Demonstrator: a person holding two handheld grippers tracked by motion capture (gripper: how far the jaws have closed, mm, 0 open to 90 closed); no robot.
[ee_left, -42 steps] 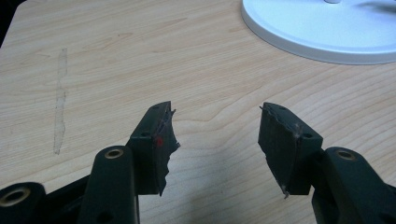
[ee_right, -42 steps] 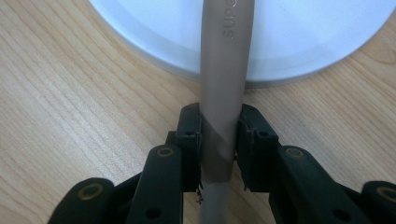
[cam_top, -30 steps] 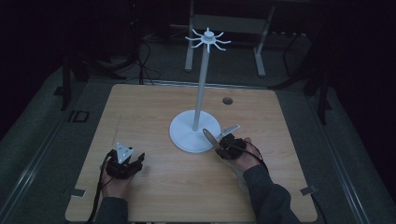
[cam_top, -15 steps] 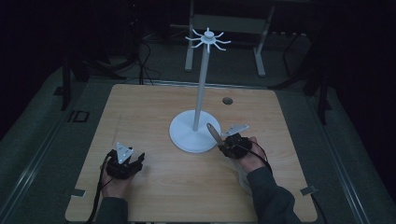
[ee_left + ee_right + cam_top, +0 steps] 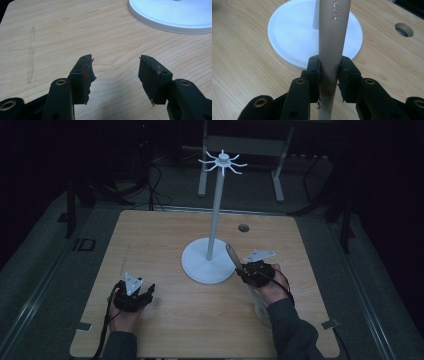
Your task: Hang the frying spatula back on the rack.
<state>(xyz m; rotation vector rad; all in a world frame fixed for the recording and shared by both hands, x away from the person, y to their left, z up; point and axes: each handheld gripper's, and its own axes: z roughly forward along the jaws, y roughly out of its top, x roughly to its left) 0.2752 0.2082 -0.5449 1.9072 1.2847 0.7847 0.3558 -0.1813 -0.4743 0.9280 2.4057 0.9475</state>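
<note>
A white stand (image 5: 216, 205) rises from a round base (image 5: 207, 267) at the table's middle, with a ring of hooks (image 5: 222, 162) at its top. My right gripper (image 5: 244, 269) hangs just right of the base, shut on a long grey-beige utensil handle (image 5: 232, 254) that slants up and left. In the right gripper view both pads press the handle (image 5: 333, 32), with the base (image 5: 292, 32) behind it. The utensil's far end is out of sight. My left gripper (image 5: 147, 292) rests low at the front left, open, and its fingers (image 5: 82, 75) have bare wood between them.
The wooden table (image 5: 150, 240) has a round cable hole (image 5: 243, 227) at the back right, which the right gripper view shows as well (image 5: 404, 29). A pale shape (image 5: 262, 312) lies by the right forearm, too dim to identify. Dark floor and metal frames surround the table.
The right gripper has lifted a little with the handle and drifted slightly right. The left gripper has stayed where it was.
</note>
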